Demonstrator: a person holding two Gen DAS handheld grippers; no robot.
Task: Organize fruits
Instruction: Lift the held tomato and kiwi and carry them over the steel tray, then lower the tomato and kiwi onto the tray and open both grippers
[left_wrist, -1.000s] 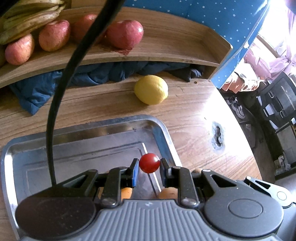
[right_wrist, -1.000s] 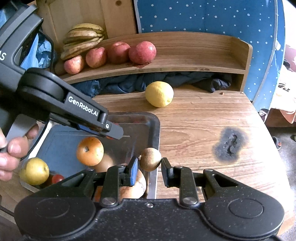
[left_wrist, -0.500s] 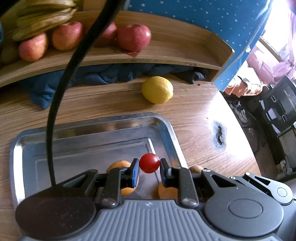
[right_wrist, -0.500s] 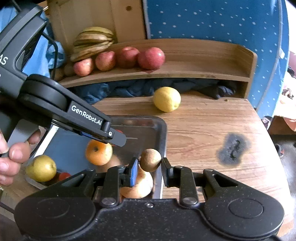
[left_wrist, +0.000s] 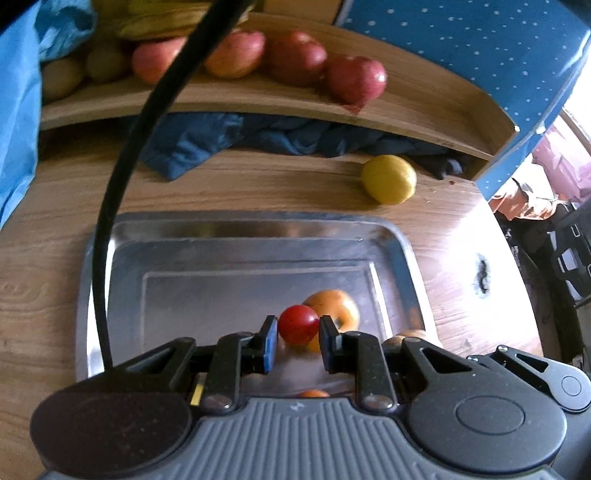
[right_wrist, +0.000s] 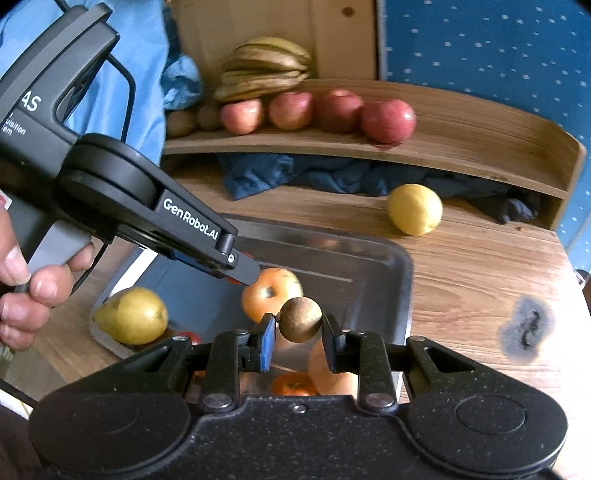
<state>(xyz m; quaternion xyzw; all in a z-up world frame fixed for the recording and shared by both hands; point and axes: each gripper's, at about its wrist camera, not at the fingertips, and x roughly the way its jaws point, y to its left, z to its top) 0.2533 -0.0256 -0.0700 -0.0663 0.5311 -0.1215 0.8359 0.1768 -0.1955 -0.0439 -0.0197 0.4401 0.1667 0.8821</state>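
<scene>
My left gripper (left_wrist: 297, 328) is shut on a small red cherry tomato (left_wrist: 297, 325) and holds it above the metal tray (left_wrist: 229, 258). My right gripper (right_wrist: 299, 326) is shut on a brown kiwi (right_wrist: 300, 319) above the tray's (right_wrist: 369, 258) near right part. An orange fruit (left_wrist: 338, 304) lies in the tray and also shows in the right wrist view (right_wrist: 271, 293). The left gripper body (right_wrist: 122, 195) shows in the right wrist view, its tip over that orange fruit.
A yellow pear (right_wrist: 131, 315) sits at the tray's left edge. A lemon (right_wrist: 415, 209) lies on the wooden table. The wooden shelf (right_wrist: 461, 147) holds red apples (right_wrist: 388, 120), bananas (right_wrist: 264, 66) and kiwis. Blue cloth (right_wrist: 295, 173) lies under it. More orange fruit (right_wrist: 332, 373) lies below my right gripper.
Both grippers have pulled back and swung left while keeping their fruit. More of the tray and the orange fruit now shows ahead of the left gripper.
</scene>
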